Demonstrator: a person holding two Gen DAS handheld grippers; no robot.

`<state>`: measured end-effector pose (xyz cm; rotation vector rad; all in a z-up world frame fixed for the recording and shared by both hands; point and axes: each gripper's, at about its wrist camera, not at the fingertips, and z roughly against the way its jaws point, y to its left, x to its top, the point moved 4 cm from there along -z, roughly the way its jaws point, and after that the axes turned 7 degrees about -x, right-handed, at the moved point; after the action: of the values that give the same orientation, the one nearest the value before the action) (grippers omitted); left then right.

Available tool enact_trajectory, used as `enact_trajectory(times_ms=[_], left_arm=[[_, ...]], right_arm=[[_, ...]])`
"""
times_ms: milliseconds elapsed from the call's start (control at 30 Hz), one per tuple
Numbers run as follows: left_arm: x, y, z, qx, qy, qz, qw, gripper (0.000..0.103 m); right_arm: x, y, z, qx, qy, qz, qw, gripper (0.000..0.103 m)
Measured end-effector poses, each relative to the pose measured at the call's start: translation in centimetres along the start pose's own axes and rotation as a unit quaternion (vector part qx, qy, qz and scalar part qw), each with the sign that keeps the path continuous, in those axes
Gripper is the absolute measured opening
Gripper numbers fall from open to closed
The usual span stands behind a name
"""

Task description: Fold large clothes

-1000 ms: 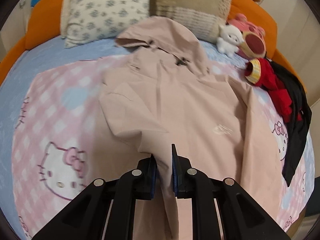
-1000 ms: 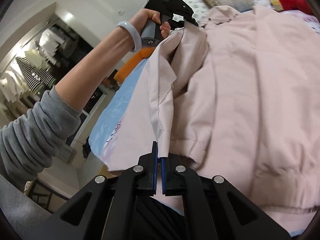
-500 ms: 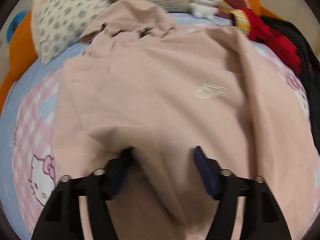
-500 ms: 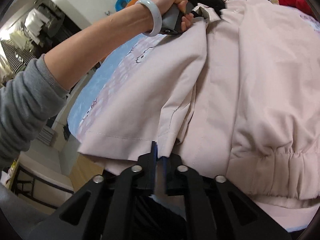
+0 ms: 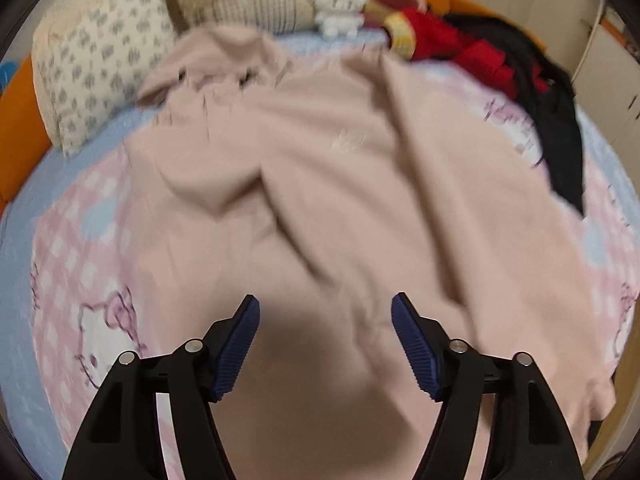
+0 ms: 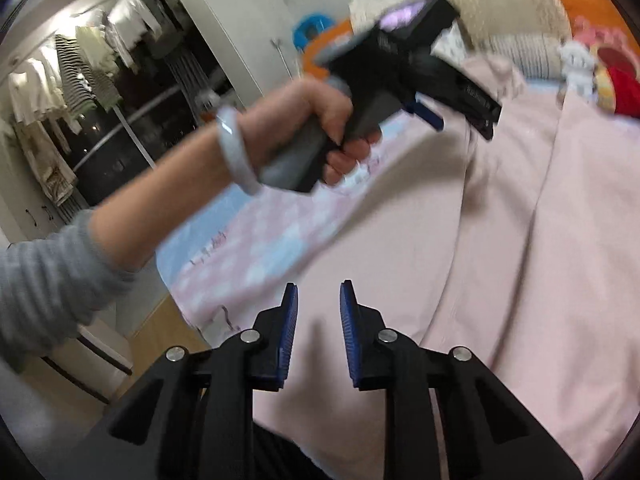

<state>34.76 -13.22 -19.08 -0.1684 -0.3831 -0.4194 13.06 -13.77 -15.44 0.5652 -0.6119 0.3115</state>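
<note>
I have just let go with both hands. A second ago my left claw (image 5: 325, 350) was pinched on the sleeve fold and my right claw (image 6: 319, 336) on the side edge near the hem; now both stand with their blue pads apart and nothing between them, the left spread wider than the right.

The pink hooded jacket (image 5: 360, 208) lies on the bed (image 5: 72, 248), hood toward the pillows (image 5: 104, 56), and the side panel I was carrying has landed folded inward across the body, its crease running diagonally down the middle. In the right wrist view my left hand (image 6: 320, 128) is lifted above the bedsheet, just beside the jacket's folded edge (image 6: 472, 208), claw clear of the cloth.

So I judge the first lengthwise fold done on this side. The other side, near the red and black clothes (image 5: 516, 76), looks unfolded, with its sleeve lying along the body. That side should come next, then the fold from hem toward hood. The laid fold looks a little rumpled and may need smoothing, though blur hides detail.
</note>
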Motion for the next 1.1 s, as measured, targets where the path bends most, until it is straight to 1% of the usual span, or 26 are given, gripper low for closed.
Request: enact_trajectory(times_ms=[67, 133, 167, 233, 267, 333, 367, 400, 433, 467, 500, 533, 567, 600, 633, 700, 767, 833, 867, 900, 967, 1000, 1067, 1100], left_arm=[[-0.8, 0.8, -1.8, 0.005, 0.015, 0.007, 0.9998, 0.068], [-1.7, 1.2, -3.3, 0.016, 0.027, 0.006, 0.9995, 0.068], [-1.9, 1.3, -3.8, 0.023, 0.030, 0.001, 0.9993, 0.069], [-2.3, 1.1, -4.2, 0.038, 0.030, -0.016, 0.9987, 0.069], [-2.4, 0.8, -4.0, 0.046, 0.027, -0.022, 0.9983, 0.069], [-2.4, 0.4, -3.4, 0.048, 0.022, -0.024, 0.9983, 0.069], [-2.3, -0.1, -2.5, 0.037, 0.012, -0.020, 0.9990, 0.069], [-2.2, -0.8, -1.3, 0.020, 0.001, -0.018, 0.9996, 0.069], [-2.1, -1.9, 0.1, -0.004, -0.014, -0.022, 0.9996, 0.069], [-2.0, -3.3, 1.2, -0.019, -0.026, -0.034, 0.9989, 0.070], [-1.7, -4.7, 2.1, -0.029, -0.036, -0.050, 0.9977, 0.074], [-1.1, -6.7, 3.1, -0.039, -0.049, -0.070, 0.9956, 0.078], [-0.5, -7.9, 3.5, -0.047, -0.057, -0.078, 0.9942, 0.082], [0.4, -9.2, 3.7, -0.059, -0.060, -0.086, 0.9928, 0.082], [2.0, -10.7, 3.6, -0.072, -0.057, -0.094, 0.9913, 0.082], [5.0, -12.6, 2.6, -0.069, -0.047, -0.101, 0.9914, 0.082], [8.3, -13.8, 1.1, -0.065, -0.031, -0.102, 0.9922, 0.082], [12.5, -15.1, -1.2, -0.074, -0.002, -0.094, 0.9928, 0.082], [14.0, -15.7, -2.2, -0.072, 0.011, -0.092, 0.9931, 0.082], [16.0, -16.3, -3.6, -0.065, 0.027, -0.086, 0.9938, 0.082], [19.2, -17.2, -6.4, -0.035, 0.053, -0.076, 0.9951, 0.081], [20.4, -17.5, -7.7, -0.025, 0.063, -0.070, 0.9952, 0.081], [22.8, -18.0, -10.4, 0.024, 0.080, -0.060, 0.9947, 0.080], [23.6, -18.4, -11.8, 0.041, 0.097, -0.056, 0.9929, 0.080]], right_arm=[[-1.6, -0.3, -2.6, -0.002, 0.037, -0.006, 0.999, 0.020], [-2.6, -0.4, -4.7, -0.011, 0.057, -0.004, 0.998, 0.019], [-3.2, -0.4, -5.5, -0.014, 0.063, 0.001, 0.998, 0.019], [-3.3, -0.2, -5.3, -0.014, 0.055, 0.006, 0.998, 0.021], [-2.8, -0.1, -4.7, -0.002, 0.053, 0.004, 0.999, 0.021], [-1.9, -0.4, -2.5, 0.024, 0.044, -0.011, 0.999, 0.023], [-1.2, -0.7, -0.6, 0.040, 0.031, -0.018, 0.999, 0.024], [-0.3, -1.2, 1.0, 0.044, 0.018, -0.021, 0.999, 0.033], [0.8, -2.0, 3.2, 0.044, -0.002, -0.023, 0.999, 0.045], [2.0, -3.3, 6.4, 0.035, -0.029, -0.022, 0.999, 0.050], [2.8, -4.3, 8.3, 0.022, -0.044, -0.022, 0.999, 0.061], [3.7, -5.8, 10.5, -0.001, -0.058, -0.024, 0.998, 0.064], [4.4, -7.6, 12.4, -0.023, -0.066, -0.030, 0.997, 0.064], [4.8, -9.0, 13.5, -0.036, -0.069, -0.035, 0.996, 0.064], [5.0, -11.2, 14.8, -0.057, -0.070, -0.048, 0.995, 0.064], [4.3, -15.2, 16.1, -0.090, -0.054, -0.086, 0.991, 0.064], [2.3, -18.5, 16.8, -0.108, -0.033, -0.124, 0.986, 0.064], [-0.7, -20.6, 17.0, -0.109, -0.005, -0.152, 0.982, 0.064], [-2.3, -21.4, 16.6, -0.109, 0.010, -0.163, 0.981, 0.064], [-3.5, -21.5, 16.2, -0.109, 0.017, -0.169, 0.979, 0.064], [-5.7, -22.5, 15.9, -0.107, 0.030, -0.187, 0.976, 0.064], [-6.9, -22.7, 15.6, -0.101, 0.034, -0.201, 0.974, 0.064], [-8.7, -22.9, 15.1, -0.088, 0.039, -0.221, 0.971, 0.064], [-9.3, -22.9, 14.9, -0.085, 0.042, -0.225, 0.970, 0.064]])
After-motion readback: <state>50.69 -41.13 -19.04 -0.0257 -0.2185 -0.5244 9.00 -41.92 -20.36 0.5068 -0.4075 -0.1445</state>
